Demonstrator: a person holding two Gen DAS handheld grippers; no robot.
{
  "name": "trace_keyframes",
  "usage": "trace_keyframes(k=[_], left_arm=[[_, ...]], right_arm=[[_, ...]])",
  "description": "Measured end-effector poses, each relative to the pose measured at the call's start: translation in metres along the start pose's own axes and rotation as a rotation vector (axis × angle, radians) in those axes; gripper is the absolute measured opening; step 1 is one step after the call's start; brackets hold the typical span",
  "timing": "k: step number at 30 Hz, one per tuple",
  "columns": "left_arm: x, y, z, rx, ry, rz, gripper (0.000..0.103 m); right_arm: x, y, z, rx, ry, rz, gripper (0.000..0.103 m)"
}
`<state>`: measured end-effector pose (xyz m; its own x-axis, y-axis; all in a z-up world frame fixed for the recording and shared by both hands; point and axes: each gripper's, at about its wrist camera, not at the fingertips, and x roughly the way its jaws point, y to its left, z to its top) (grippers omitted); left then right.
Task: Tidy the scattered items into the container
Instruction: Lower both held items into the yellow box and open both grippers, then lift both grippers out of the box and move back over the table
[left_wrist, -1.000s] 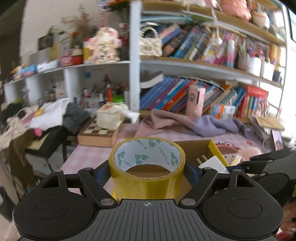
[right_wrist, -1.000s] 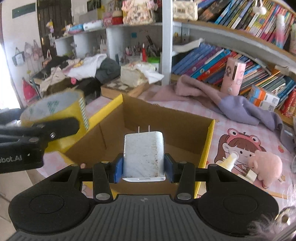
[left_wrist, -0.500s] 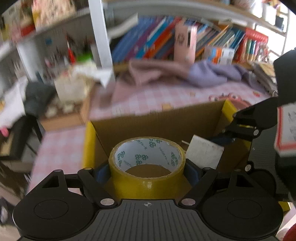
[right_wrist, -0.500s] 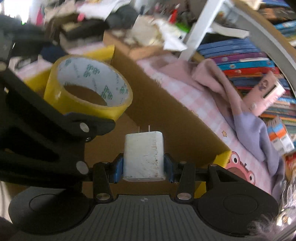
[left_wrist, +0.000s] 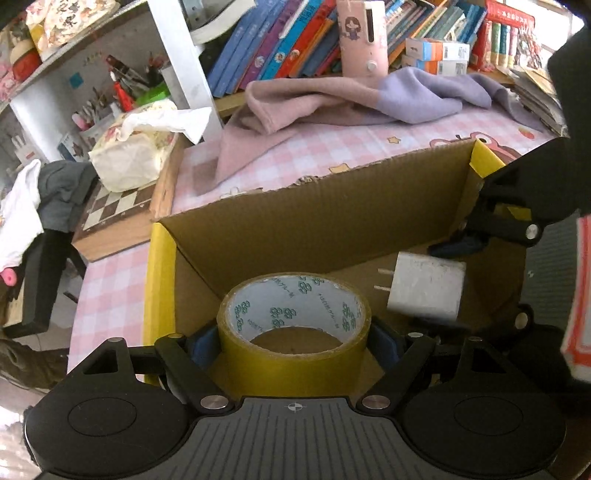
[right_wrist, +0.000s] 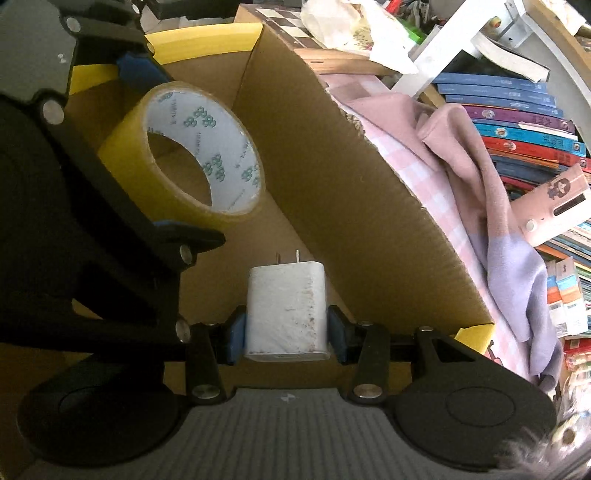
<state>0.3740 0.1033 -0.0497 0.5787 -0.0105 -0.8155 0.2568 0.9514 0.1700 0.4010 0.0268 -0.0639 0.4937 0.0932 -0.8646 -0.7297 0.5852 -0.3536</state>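
Note:
My left gripper (left_wrist: 293, 341) is shut on a yellow tape roll (left_wrist: 293, 332) and holds it inside the open cardboard box (left_wrist: 314, 225), low near the box's left wall. My right gripper (right_wrist: 286, 328) is shut on a white plug charger (right_wrist: 286, 314) and holds it inside the same box, to the right of the tape. The charger (left_wrist: 424, 291) shows in the left wrist view with its prongs pointing left. The tape roll (right_wrist: 184, 158) and the left gripper (right_wrist: 159, 147) show at the upper left of the right wrist view. The box floor under them is partly hidden.
The box has yellow rims (left_wrist: 159, 288) and stands on a pink checked table (left_wrist: 332, 151). A pink and lilac cloth (left_wrist: 351, 96) lies behind it. A chessboard box (left_wrist: 122, 206) with a tissue pack (left_wrist: 136, 147) stands at the back left. Bookshelves (left_wrist: 295, 48) line the back.
Both grippers have tilted down and moved lower into the box, each still holding its item. The box walls now fill more of both views.

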Motion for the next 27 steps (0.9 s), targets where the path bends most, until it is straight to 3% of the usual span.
trace_keyframes(k=[2, 3, 9, 15, 21, 27], left_arm=[[-0.002, 0.001, 0.0, -0.014, -0.027, 0.02, 0.088], [-0.005, 0.001, 0.0, -0.02, -0.045, 0.029, 0.089], [-0.04, 0.005, -0.005, -0.064, -0.16, 0.027, 0.092], [-0.092, 0.007, -0.015, -0.094, -0.294, 0.047, 0.096], [-0.15, 0.004, -0.036, -0.118, -0.432, 0.062, 0.1], [-0.186, 0.002, -0.064, -0.196, -0.49, 0.08, 0.101]], right_arm=[[-0.006, 0.002, 0.0, 0.0, -0.035, -0.018, 0.071], [-0.009, 0.002, 0.0, 0.002, -0.047, -0.03, 0.072], [-0.032, -0.006, -0.004, 0.093, -0.138, -0.004, 0.074], [-0.082, -0.007, -0.013, 0.197, -0.258, 0.015, 0.073], [-0.132, -0.002, -0.03, 0.29, -0.374, -0.019, 0.073], [-0.179, 0.008, -0.056, 0.382, -0.481, -0.081, 0.076]])
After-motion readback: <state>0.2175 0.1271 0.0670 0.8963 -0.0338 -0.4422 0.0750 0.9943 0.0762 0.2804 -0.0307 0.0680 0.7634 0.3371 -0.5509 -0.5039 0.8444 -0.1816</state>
